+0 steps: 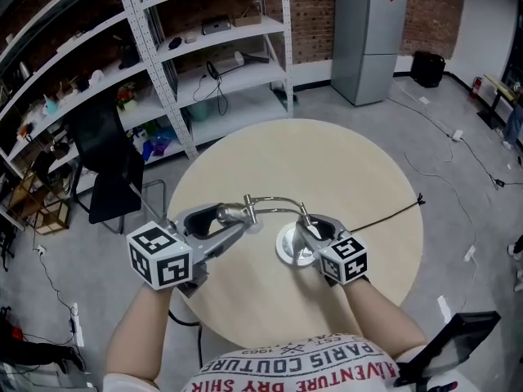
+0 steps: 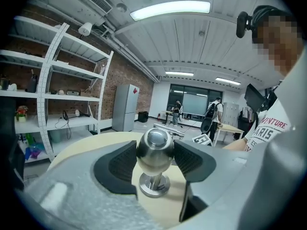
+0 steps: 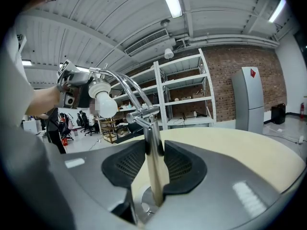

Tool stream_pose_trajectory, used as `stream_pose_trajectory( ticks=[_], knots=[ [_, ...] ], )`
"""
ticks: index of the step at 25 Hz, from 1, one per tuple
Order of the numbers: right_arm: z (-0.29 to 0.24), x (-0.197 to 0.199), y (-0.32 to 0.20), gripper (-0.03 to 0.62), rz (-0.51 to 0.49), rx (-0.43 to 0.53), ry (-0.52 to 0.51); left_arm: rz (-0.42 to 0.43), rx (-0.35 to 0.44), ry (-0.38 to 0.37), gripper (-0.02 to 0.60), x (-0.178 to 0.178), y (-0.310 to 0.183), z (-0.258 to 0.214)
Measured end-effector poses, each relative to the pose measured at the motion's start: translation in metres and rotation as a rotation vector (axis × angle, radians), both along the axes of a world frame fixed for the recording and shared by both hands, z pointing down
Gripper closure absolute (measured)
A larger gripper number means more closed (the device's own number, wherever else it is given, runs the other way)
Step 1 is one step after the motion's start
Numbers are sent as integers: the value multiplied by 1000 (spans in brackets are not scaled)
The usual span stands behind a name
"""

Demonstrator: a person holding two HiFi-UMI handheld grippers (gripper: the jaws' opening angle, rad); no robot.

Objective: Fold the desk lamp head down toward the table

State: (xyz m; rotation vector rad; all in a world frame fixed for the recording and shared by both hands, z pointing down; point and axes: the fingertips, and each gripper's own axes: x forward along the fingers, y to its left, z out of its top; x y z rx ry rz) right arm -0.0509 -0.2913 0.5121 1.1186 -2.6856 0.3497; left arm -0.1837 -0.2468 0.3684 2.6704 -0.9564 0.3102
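A chrome desk lamp stands on the round beige table (image 1: 351, 178), its round base (image 1: 288, 250) near the front edge. My right gripper (image 1: 304, 225) is shut on the upright post (image 3: 152, 162) just above the base, both pads pressed on it. The curved arm (image 1: 274, 200) bends left to the lamp head (image 1: 231, 213). My left gripper (image 1: 237, 215) is shut on that rounded chrome head (image 2: 155, 145), one pad on each side. In the right gripper view the white bulb (image 3: 105, 105) hangs up at the left, pointing down.
The lamp's black cord (image 1: 392, 215) runs right across the table and off its edge. Behind the table stand white metal shelves (image 1: 212, 55), a black chair (image 1: 110, 170) and a grey fridge (image 1: 368, 31). Cables lie on the floor at the right.
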Motion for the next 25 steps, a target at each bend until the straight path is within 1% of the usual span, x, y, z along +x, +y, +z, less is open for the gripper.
stream_pose_trajectory(
  ticks=[5, 15, 17, 21, 25],
  knots=[
    [0, 1, -1, 476, -3, -1, 3, 2, -28, 11, 339, -6, 1, 14],
    [0, 1, 2, 474, -9, -3, 4, -1, -52, 26, 344, -12, 5, 28],
    [1, 1, 2, 474, -9, -2, 3, -3, -60, 20, 345, -13, 6, 33],
    [2, 1, 3, 474, -6, -3, 2, -10, -83, -18, 354, -18, 8, 50],
    [3, 2, 4, 474, -7, -2, 2, -10, -90, -8, 356, -19, 10, 60]
  ],
)
